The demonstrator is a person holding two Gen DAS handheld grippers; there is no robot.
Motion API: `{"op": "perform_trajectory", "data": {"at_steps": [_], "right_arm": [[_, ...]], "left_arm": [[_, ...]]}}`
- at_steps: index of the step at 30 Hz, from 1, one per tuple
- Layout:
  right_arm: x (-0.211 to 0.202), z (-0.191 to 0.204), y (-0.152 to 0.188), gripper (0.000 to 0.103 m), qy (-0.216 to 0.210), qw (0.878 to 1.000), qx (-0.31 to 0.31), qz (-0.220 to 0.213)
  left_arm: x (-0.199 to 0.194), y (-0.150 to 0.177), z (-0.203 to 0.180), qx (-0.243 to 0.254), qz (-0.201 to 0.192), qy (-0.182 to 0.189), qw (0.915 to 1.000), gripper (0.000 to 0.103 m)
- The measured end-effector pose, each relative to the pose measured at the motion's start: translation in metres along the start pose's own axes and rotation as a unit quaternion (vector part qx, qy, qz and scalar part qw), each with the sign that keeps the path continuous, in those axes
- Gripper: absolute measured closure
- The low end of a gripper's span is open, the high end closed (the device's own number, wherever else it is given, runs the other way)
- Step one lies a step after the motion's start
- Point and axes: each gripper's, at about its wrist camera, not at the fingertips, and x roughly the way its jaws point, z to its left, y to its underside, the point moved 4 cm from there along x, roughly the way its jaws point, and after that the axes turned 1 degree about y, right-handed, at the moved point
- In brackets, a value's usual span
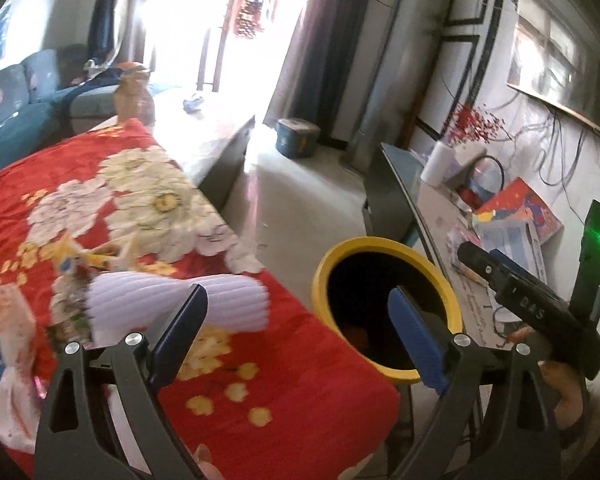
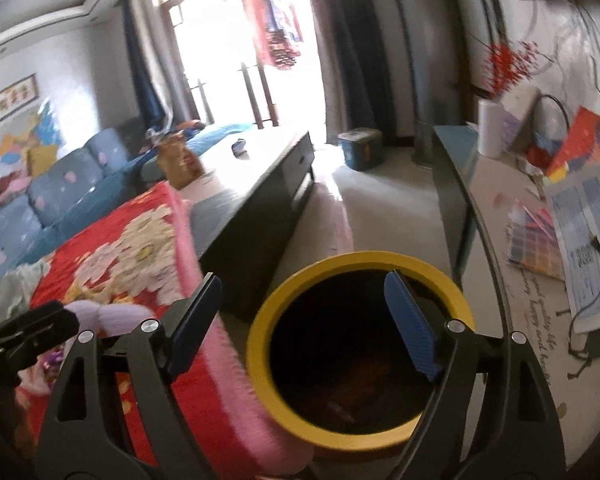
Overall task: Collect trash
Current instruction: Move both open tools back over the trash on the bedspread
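Trash (image 1: 80,264) is left on your red blanket (image 1: 260,360); some lies in the yellow bin (image 2: 256,344). Both grippers' jaws stand apart, empty.

Inside the yellow-rimmed bin (image 2: 256,344) the contents are too dark to tell, motion blur smears the wrappers (image 1: 16,320) at the left wrist view's lower left, and the frame's bottom edge cuts off the red flowered blanket (image 1: 260,360).
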Motion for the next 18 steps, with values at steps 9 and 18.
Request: {"op": "perform_trajectory", "data": {"at_steps": [9,18], "right_arm": [[-0.011,0.041,0.001,0.027,-0.025,0.999,-0.042,0.000],[-0.017,0.072,0.006,0.027,-0.046,0.996,-0.073,0.002]], "left_arm": [[-0.026,0.009,0.035,-0.015,-0.014,-0.027,0.9994,0.014],[-0.046,0.014,0.069,-0.031,-0.024,-0.057,0.9976,0.014]]}}
